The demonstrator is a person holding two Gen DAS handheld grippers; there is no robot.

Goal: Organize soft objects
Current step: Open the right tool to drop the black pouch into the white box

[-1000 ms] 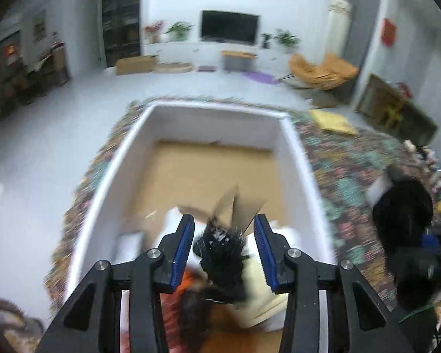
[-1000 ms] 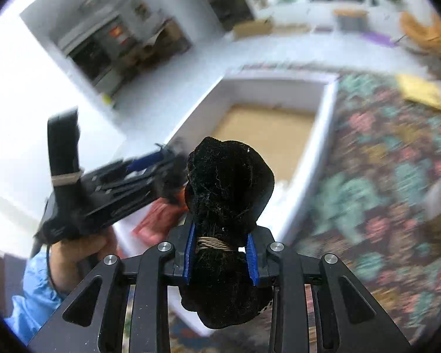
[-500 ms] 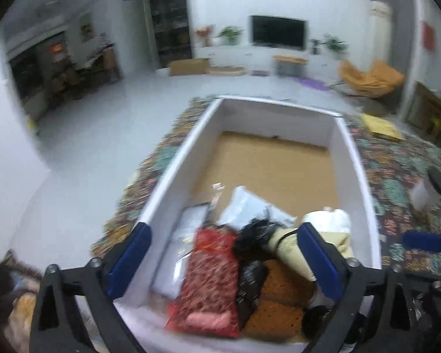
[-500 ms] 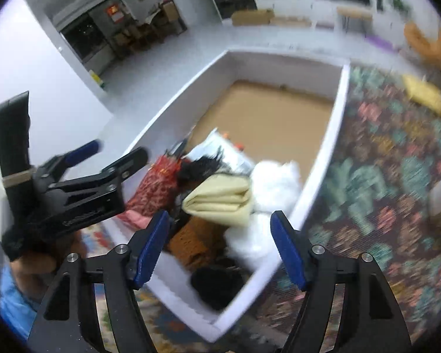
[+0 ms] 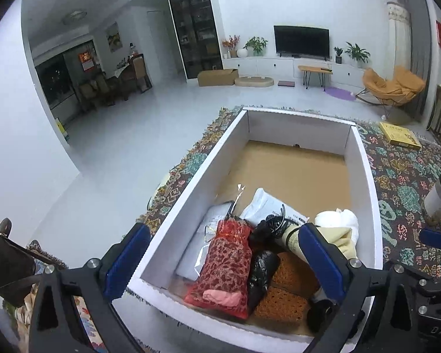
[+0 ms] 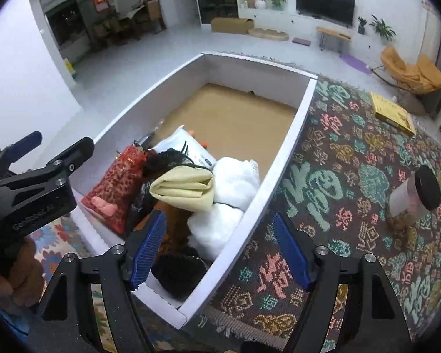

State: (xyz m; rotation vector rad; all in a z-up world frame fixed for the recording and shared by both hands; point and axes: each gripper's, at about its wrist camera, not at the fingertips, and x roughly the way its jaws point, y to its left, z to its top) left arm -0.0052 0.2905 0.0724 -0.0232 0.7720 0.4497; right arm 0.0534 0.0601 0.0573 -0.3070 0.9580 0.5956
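A patterned rug [image 6: 352, 153] carried everything, and on it sat a long white box [image 5: 191, 188] with a brown cardboard floor. The far half of the box was bare; the soft things were heaped at its near end. There, against the right wall, lay white fluffy stuffing [image 6: 235, 182] with a folded cream cloth [image 6: 185, 188] leaning on it. A red patterned pouch [image 5: 229, 267] lay toward the near left corner, orange-brown sponges [image 5: 282, 294] beside it, and a black fuzzy bundle [image 6: 176, 270] in the near right corner.

The left gripper [image 5: 220, 260] stood wide and empty over the near end. The right gripper [image 6: 219, 250] had just been opening, its jaws straddling the box's right wall with nothing pressed between them.

Out on the rug, well apart from the box, stood a dark-lidded jar [image 6: 411, 203].

The likely trouble: the heap was loose and high at one end, so another item dropped there could roll over the wall. A closing right jaw could also snag that wall and drag the box.
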